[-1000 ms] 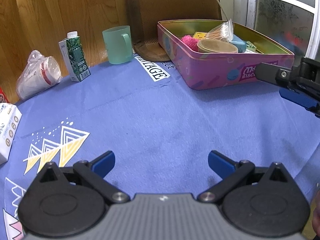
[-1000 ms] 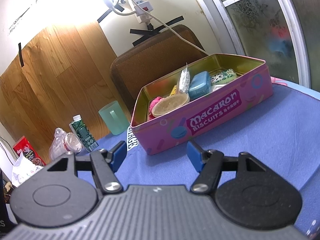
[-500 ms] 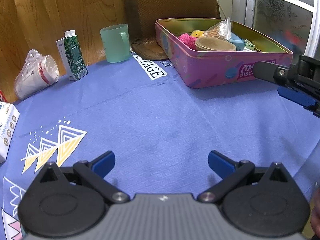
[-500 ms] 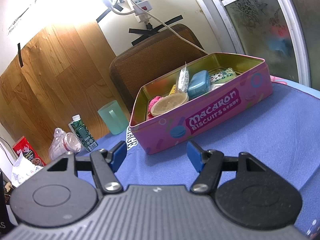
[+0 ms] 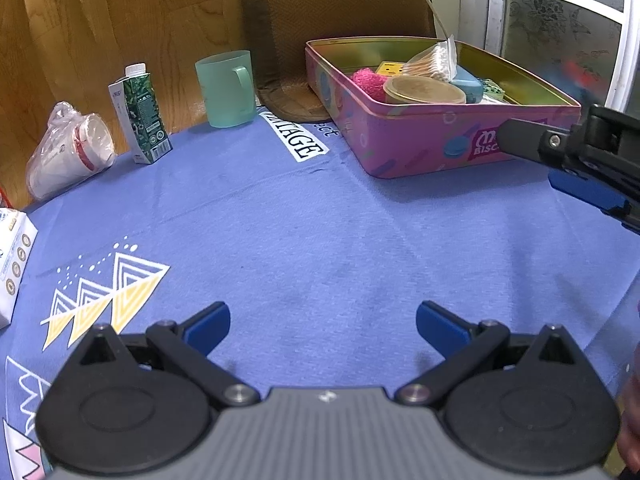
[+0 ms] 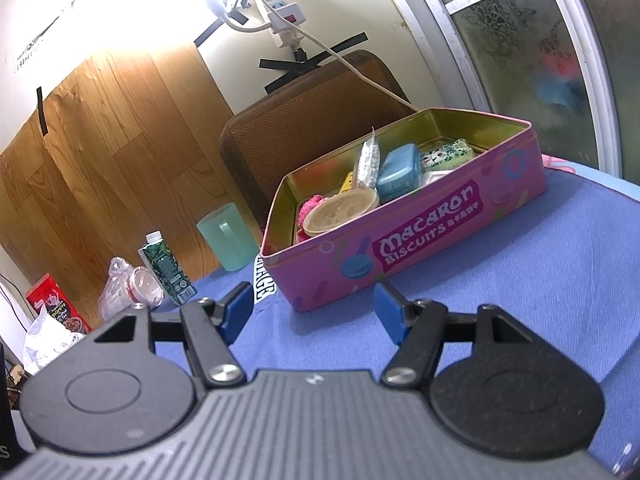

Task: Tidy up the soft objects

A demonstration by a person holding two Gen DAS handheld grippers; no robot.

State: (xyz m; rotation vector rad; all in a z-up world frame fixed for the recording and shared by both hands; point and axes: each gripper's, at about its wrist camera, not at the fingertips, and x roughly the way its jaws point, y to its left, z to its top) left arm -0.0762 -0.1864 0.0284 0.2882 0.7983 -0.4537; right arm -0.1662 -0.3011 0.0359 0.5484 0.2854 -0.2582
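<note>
Pink biscuit tin (image 6: 404,248) full on blue tabletop (image 5: 320,232); my left gripper (image 5: 322,322) and right gripper (image 6: 314,312): jaws wide, both empty.

Counter (image 5: 320,240) w/ blue printed cloth. On it: pink biscuit tin (image 5: 420,148) far right, lid off; green mug (image 5: 226,88) just left of tin; green carton (image 5: 140,120) upright, left of mug; bagged paper cups (image 5: 68,152) on side beside carton; white box (image 5: 12,256) at left edge.
</note>
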